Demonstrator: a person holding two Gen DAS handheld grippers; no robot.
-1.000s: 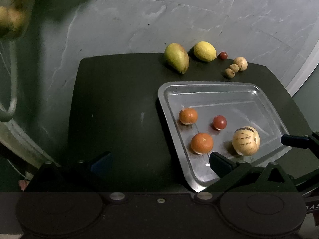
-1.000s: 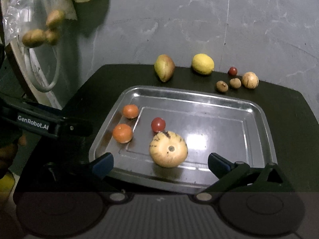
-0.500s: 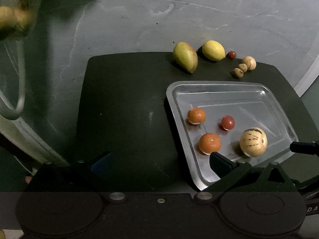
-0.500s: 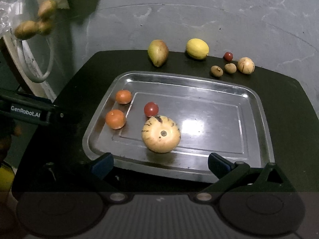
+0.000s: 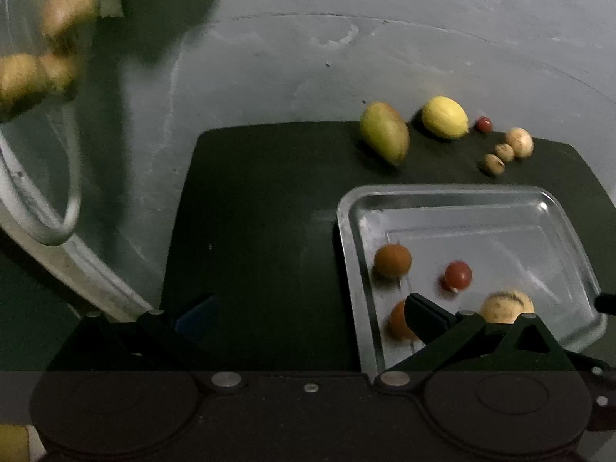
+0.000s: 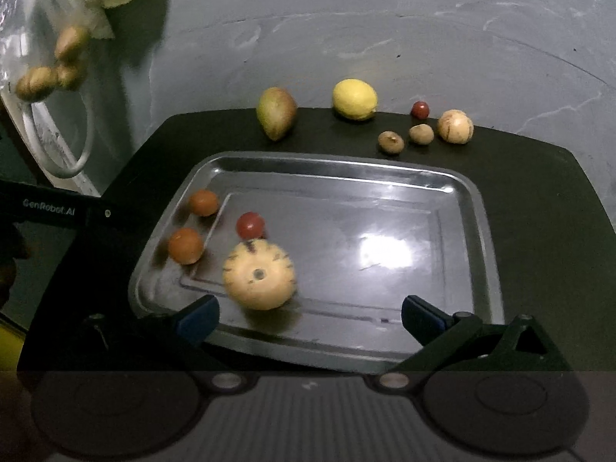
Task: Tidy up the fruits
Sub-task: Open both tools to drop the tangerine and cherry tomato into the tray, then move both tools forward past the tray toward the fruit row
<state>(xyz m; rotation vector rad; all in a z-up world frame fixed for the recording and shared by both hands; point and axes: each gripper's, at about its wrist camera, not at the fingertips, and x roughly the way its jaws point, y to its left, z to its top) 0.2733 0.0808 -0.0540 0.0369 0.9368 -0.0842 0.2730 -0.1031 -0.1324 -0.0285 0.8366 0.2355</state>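
Observation:
A steel tray [image 6: 473,208] [image 5: 554,208] on a black table holds two orange fruits [image 6: 203,202] [image 6: 185,245], a red tomato [image 6: 250,225] and a striped cream melon [image 6: 259,275]. Along the table's far edge lie a mango [image 6: 276,112], a lemon [image 6: 355,99], a small red fruit [image 6: 420,109], two brown nuts [image 6: 390,141] and a pale round fruit [image 6: 454,126]. My right gripper [image 6: 310,315] is open over the tray's near rim, nothing between its fingers. My left gripper [image 5: 308,313] is open over the bare table, left of the tray.
A clear bag of potatoes [image 6: 50,69] and a metal ring handle [image 6: 73,142] hang at the far left against the grey wall. The left gripper's body [image 6: 50,211] shows at the left edge of the right wrist view. The black table [image 5: 261,192] has bare surface left of the tray.
Both grippers have drawn back and shifted; the tray now sits further right and lower in the left view. The fruits stay where they were. Both grippers stay open.

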